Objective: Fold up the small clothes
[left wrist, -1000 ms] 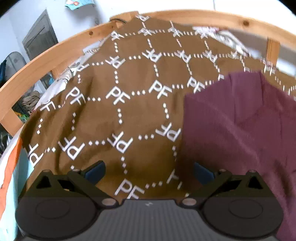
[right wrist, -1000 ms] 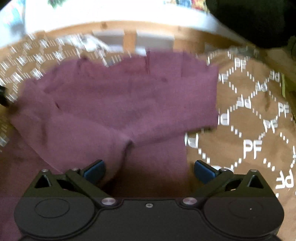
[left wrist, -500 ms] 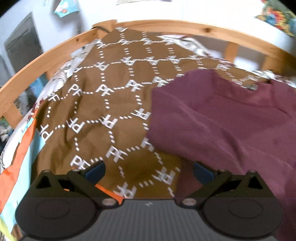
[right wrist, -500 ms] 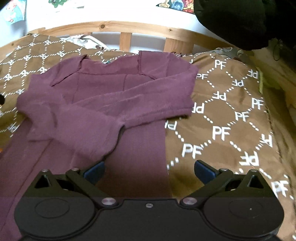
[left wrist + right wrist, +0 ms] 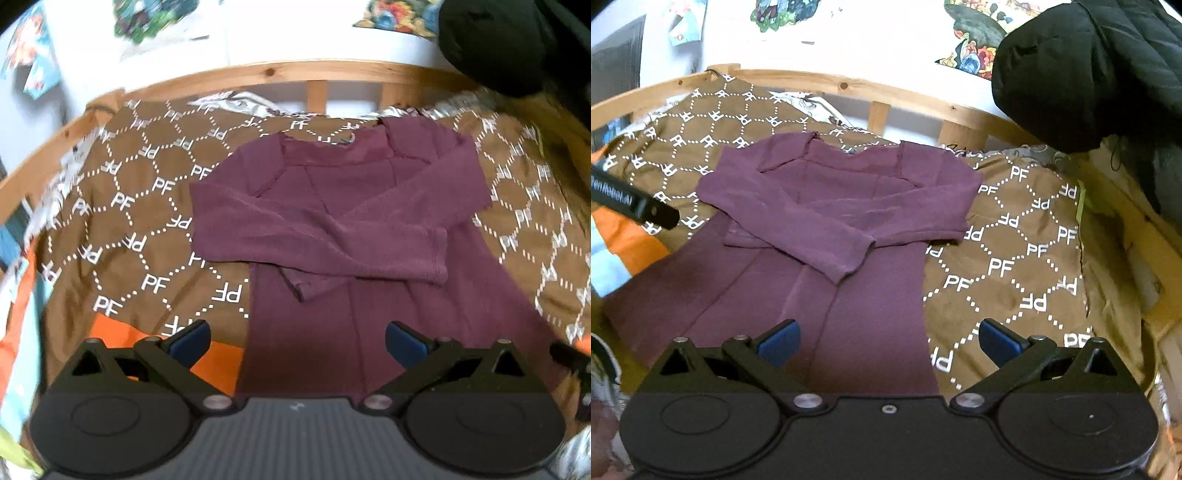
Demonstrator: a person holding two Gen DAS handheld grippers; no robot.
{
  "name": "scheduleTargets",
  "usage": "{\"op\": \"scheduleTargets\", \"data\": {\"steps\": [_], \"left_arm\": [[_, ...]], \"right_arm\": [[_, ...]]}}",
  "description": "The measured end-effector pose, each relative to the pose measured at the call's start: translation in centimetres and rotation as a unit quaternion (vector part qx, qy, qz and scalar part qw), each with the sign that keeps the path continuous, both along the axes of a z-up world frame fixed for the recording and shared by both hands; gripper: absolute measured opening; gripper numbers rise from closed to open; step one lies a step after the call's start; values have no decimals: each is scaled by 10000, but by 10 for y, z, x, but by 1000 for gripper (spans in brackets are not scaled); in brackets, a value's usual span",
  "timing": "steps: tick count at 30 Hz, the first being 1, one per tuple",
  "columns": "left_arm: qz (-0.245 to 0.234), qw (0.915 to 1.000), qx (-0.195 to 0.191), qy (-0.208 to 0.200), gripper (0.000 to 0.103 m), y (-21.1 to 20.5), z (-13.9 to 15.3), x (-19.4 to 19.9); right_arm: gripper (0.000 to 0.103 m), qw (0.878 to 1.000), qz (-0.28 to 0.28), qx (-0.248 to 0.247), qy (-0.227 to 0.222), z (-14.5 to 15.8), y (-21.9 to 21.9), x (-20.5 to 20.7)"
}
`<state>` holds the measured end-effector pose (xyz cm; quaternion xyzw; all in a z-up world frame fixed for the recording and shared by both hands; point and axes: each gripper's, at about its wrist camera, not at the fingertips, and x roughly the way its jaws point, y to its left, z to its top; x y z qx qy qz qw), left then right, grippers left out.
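Note:
A maroon long-sleeved garment [image 5: 332, 206] lies flat on the brown patterned blanket [image 5: 140, 206], both sleeves folded across its chest. It also shows in the right wrist view [image 5: 831, 206]. My left gripper [image 5: 297, 338] is open and empty, held above the garment's lower left part. My right gripper [image 5: 888, 338] is open and empty above the garment's lower right edge. Part of the left gripper's body [image 5: 631, 203] shows at the left of the right wrist view.
The blanket [image 5: 1015, 266] with white "PF" print covers a bed with a curved wooden rail [image 5: 295, 72]. A black jacket [image 5: 1089, 66] hangs at the right. An orange and light blue sheet [image 5: 22, 325] shows at the left edge.
Both grippers have pulled back and up from the garment, open and empty. The left view has swung right from the bare blanket to the whole folded-sleeve garment.

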<state>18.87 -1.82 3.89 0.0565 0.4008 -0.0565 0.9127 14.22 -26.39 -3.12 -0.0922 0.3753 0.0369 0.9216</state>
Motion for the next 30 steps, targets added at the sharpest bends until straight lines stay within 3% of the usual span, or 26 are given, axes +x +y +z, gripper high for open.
{"op": "scheduleTargets", "data": {"steps": [8, 12, 16, 24, 30], "left_arm": [[-549, 9940, 927, 210, 103, -16, -18, -18], [-482, 9929, 1025, 363, 103, -22, -31, -22], [-397, 9918, 1166, 340, 103, -21, -44, -26], [-583, 9882, 1331, 477, 103, -17, -65, -30], [-1373, 9790, 1473, -329, 103, 4, -73, -59]], "right_arm": [[102, 9998, 45, 207, 45, -6, -5, -16], [102, 9981, 259, 541, 133, -17, -12, -26], [102, 9963, 556, 137, 637, -35, -3, -27], [102, 9921, 980, -529, 576, -58, 14, -39], [100, 9872, 1129, -1060, 386, -66, 4, -46]]}}
